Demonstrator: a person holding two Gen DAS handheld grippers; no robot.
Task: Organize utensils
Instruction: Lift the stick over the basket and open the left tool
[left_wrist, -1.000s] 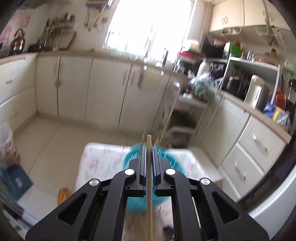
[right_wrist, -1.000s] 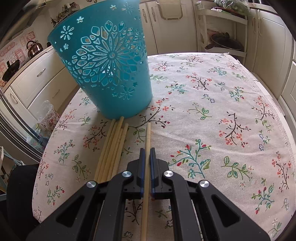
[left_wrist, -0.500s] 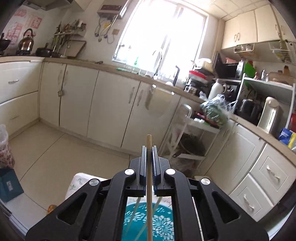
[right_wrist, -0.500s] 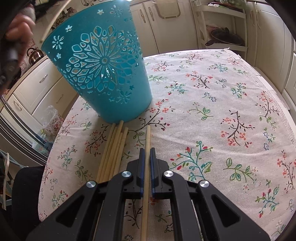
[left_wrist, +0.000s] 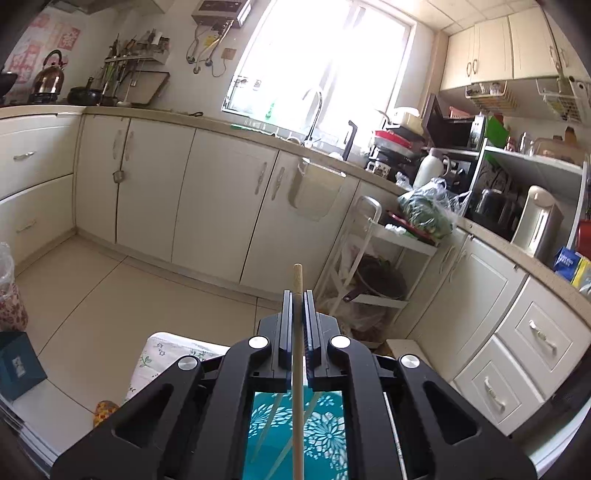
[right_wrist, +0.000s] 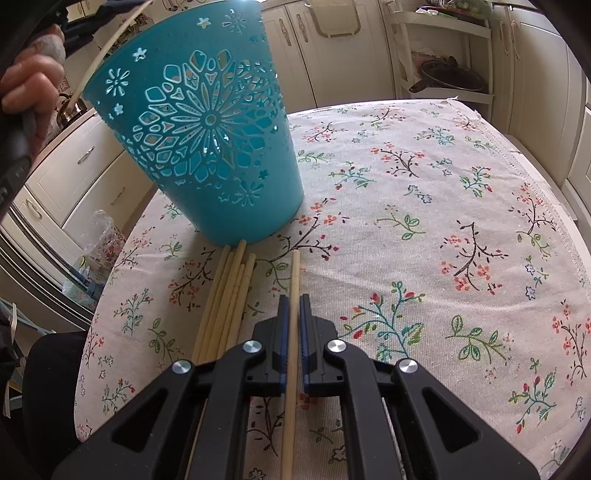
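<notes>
A teal cut-out holder (right_wrist: 207, 147) stands on the floral tablecloth (right_wrist: 424, 221). Several wooden chopsticks (right_wrist: 225, 295) lie bundled just in front of it. My right gripper (right_wrist: 291, 295) is shut on one chopstick (right_wrist: 294, 280), low over the cloth, right of the bundle. My left gripper (left_wrist: 297, 295) is shut on another chopstick (left_wrist: 297, 332), held over the holder (left_wrist: 295, 435), whose inside shows below the jaws with other chopsticks in it. In the right wrist view that chopstick (right_wrist: 107, 48) slants into the holder's rim at upper left.
Cream kitchen cabinets (left_wrist: 207, 199) and a white wire trolley (left_wrist: 373, 266) stand beyond the table. The table's far edge (right_wrist: 454, 103) and right edge (right_wrist: 569, 236) are near. A hand (right_wrist: 29, 85) grips the left tool at the upper left.
My left gripper has risen and tilted up with its chopstick, from looking at the table to looking across the kitchen, above the holder. The right gripper has stayed almost still.
</notes>
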